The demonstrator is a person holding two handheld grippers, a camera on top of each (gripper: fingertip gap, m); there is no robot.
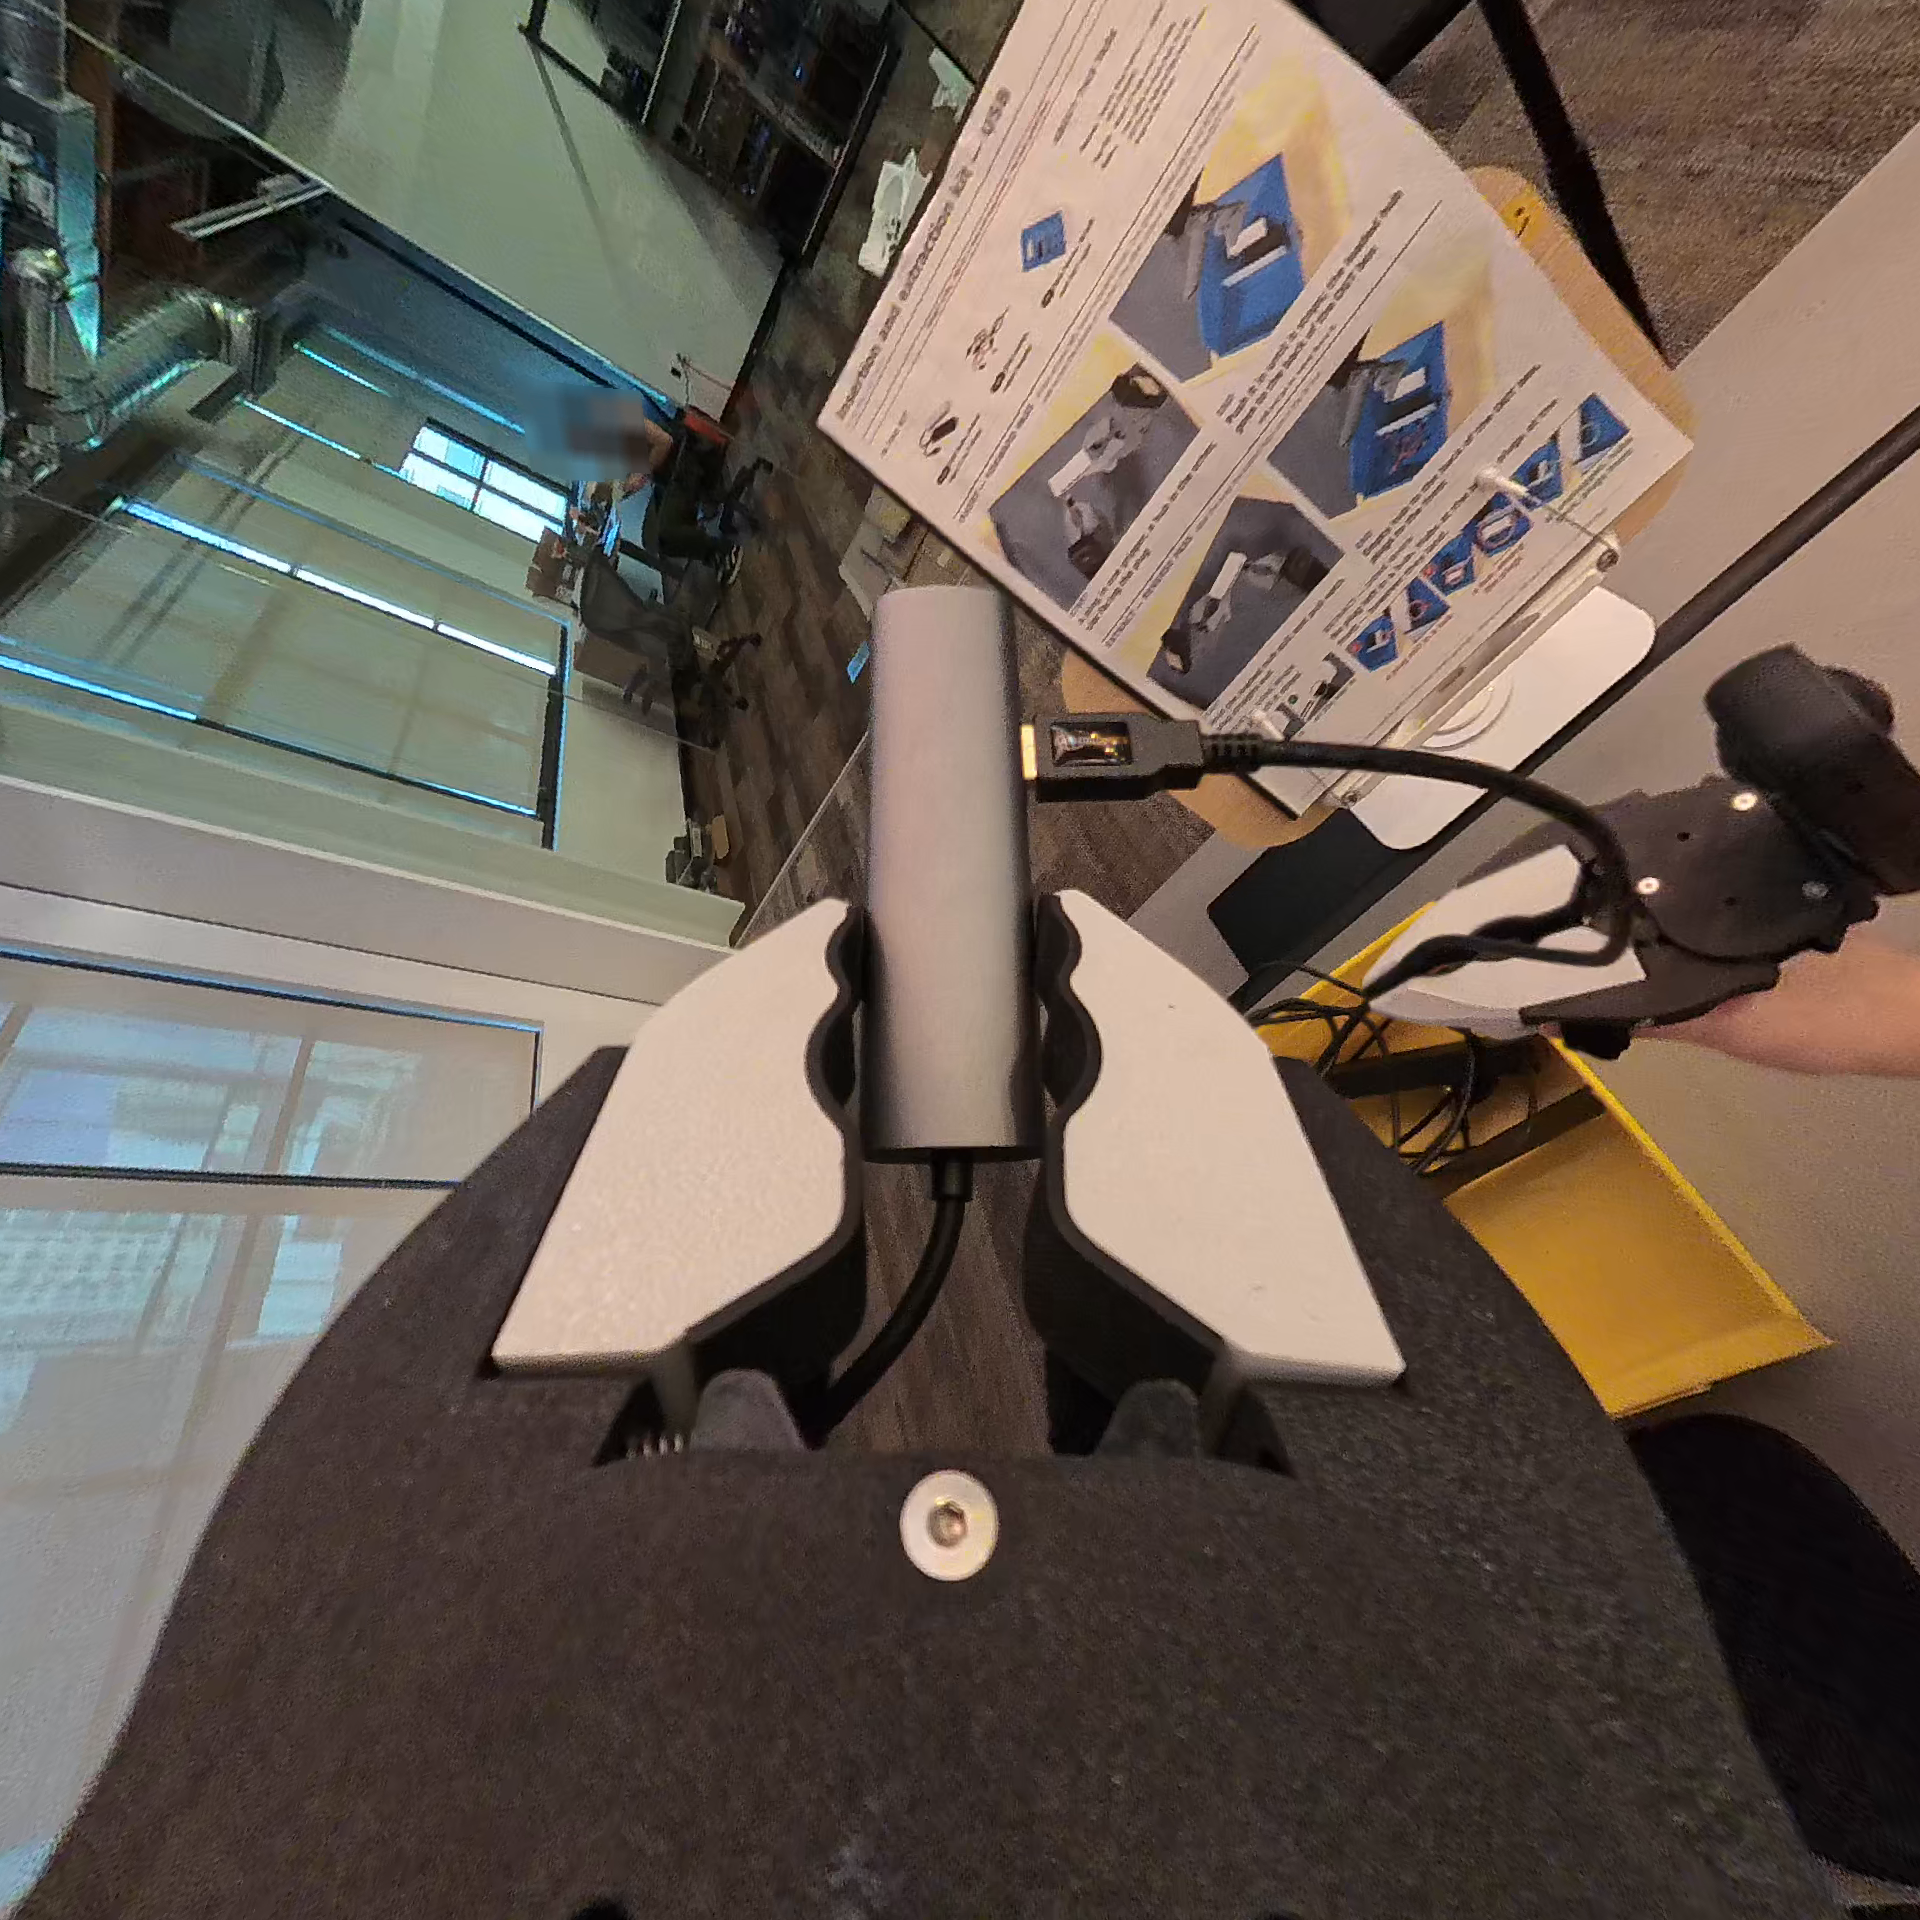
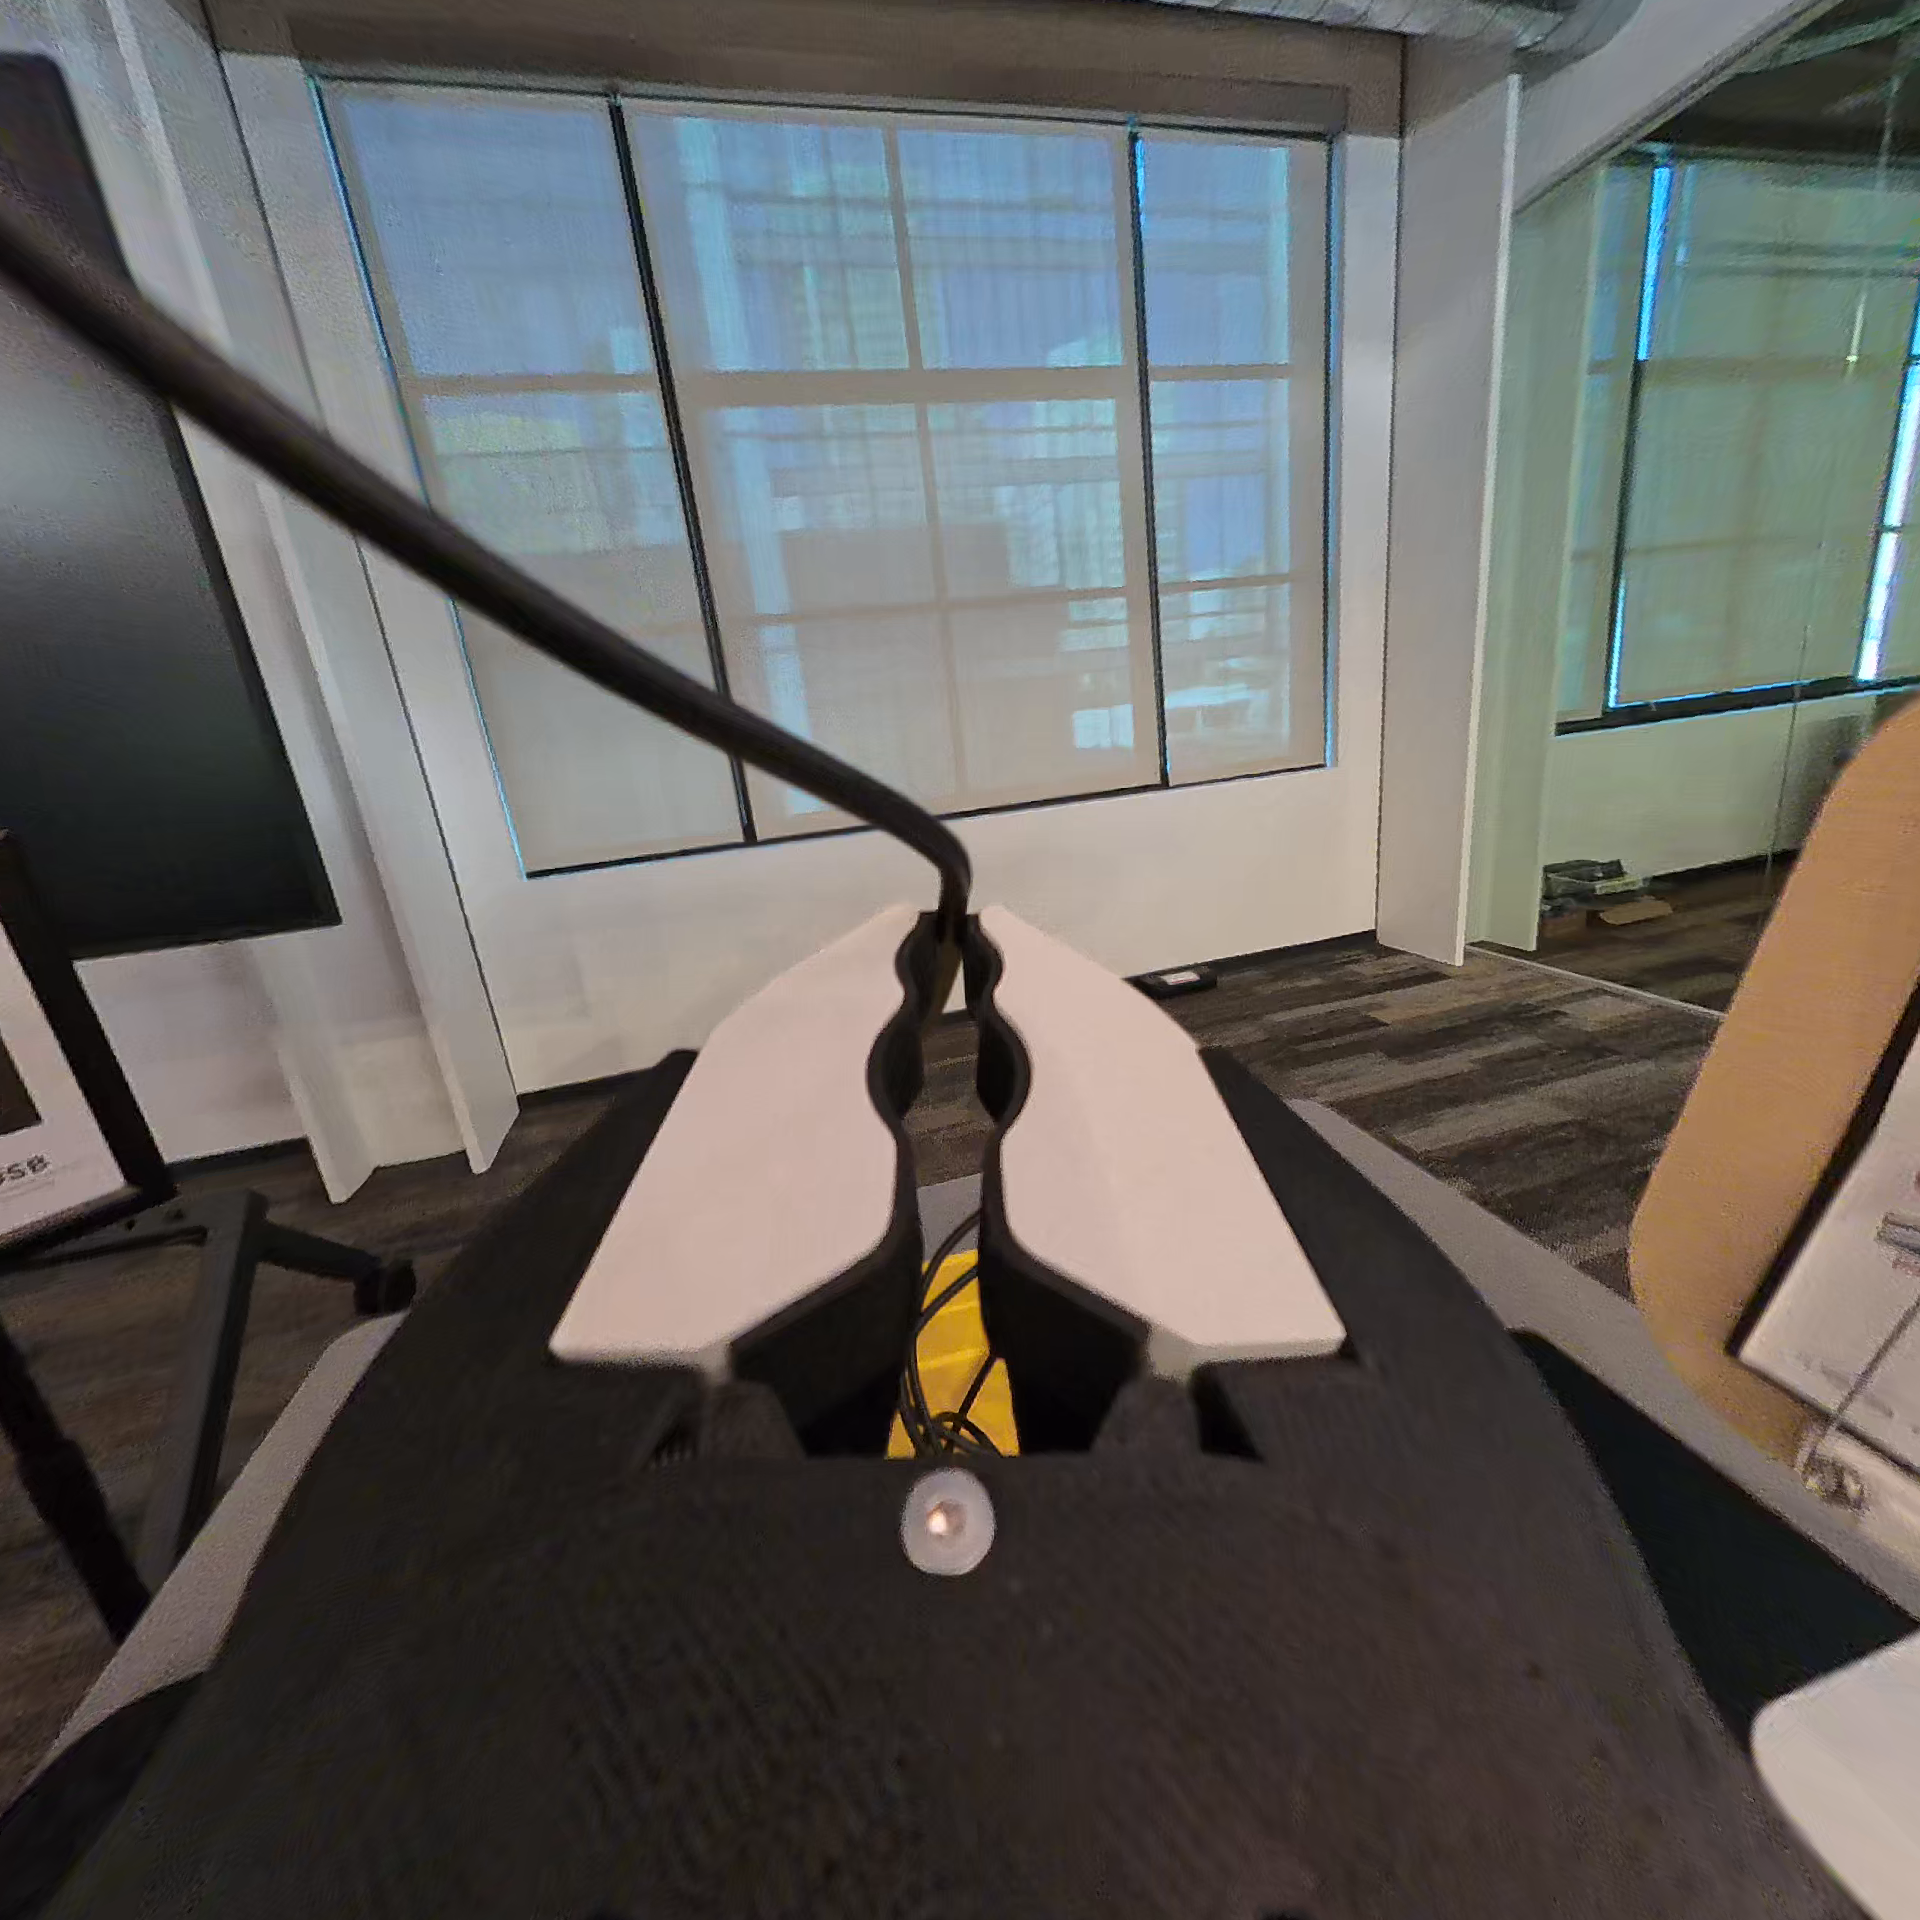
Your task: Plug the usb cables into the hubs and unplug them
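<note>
My left gripper (image 1: 948, 935) is shut on a grey metal USB hub (image 1: 943, 821) and holds it upright in the air, its black lead hanging down between the fingers. A black USB plug (image 1: 1117, 761) sits against the hub's right side, its metal tip at the hub's edge. Its black cable (image 1: 1455, 774) arcs right to my right gripper (image 1: 1496, 935), held by a hand. In the right wrist view my right gripper (image 2: 945, 940) is shut on that thin black cable (image 2: 499, 582), which runs off up-left. The plug and hub are out of that view.
A yellow bin (image 1: 1621, 1288) holding several black cables lies on the grey table (image 1: 1766, 436) below the right gripper. An instruction sheet on a brown board (image 1: 1278, 343) stands behind the hub. A dark screen on a stand (image 2: 114, 644) is at left. The tips of one gripper are about 30 centimeters away from the tips of the other.
</note>
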